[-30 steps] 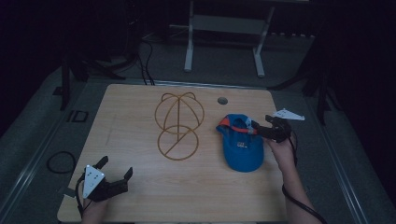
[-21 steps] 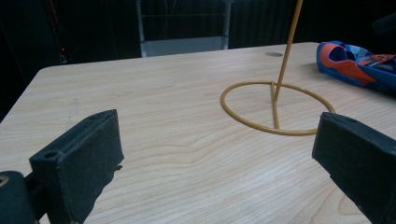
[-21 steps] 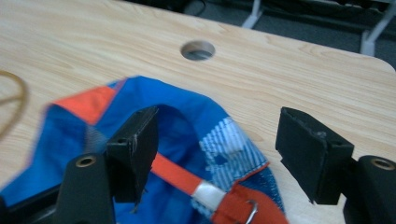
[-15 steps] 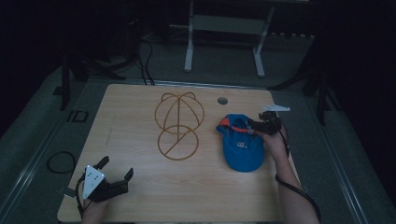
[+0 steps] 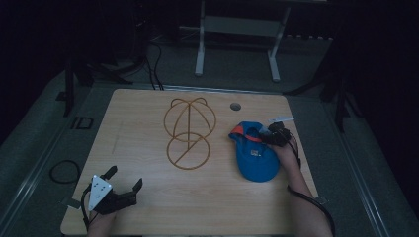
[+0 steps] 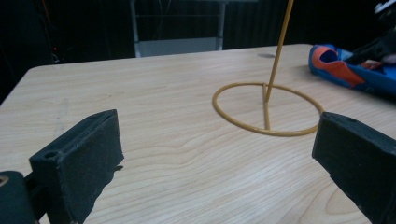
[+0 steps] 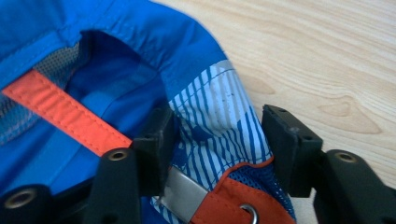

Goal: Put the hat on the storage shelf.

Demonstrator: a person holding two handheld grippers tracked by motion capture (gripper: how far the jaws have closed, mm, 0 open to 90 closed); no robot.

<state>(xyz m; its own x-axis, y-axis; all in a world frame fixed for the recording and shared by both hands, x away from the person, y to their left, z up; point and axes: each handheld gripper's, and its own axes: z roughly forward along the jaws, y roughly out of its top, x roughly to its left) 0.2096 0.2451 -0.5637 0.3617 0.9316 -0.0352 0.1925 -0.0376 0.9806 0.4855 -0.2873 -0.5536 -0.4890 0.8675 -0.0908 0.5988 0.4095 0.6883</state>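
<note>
A blue cap (image 5: 254, 158) with orange trim lies upside down on the right of the table, and it also shows in the left gripper view (image 6: 355, 74). My right gripper (image 5: 264, 136) has come down on the cap's back rim. Its jaws have just been closing, and in the right gripper view (image 7: 217, 126) they stand either side of a blue-and-white striped fold (image 7: 219, 112) of the cap (image 7: 116, 46), not clamped on it. My left gripper (image 5: 124, 177) rests open near the front left corner, with nothing between its jaws (image 6: 217, 140).
A yellow wire hat stand (image 5: 189, 133) rises from a ring base mid-table (image 6: 268, 109). The wooden table (image 5: 148, 113) has a round cable hole (image 5: 235, 106) near its far edge. A white metal frame (image 5: 237, 24) stands on the floor beyond.
My right gripper has dropped and slid left onto the cap's rim, and its jaws have narrowed around the fabric. The left gripper has stayed put.
</note>
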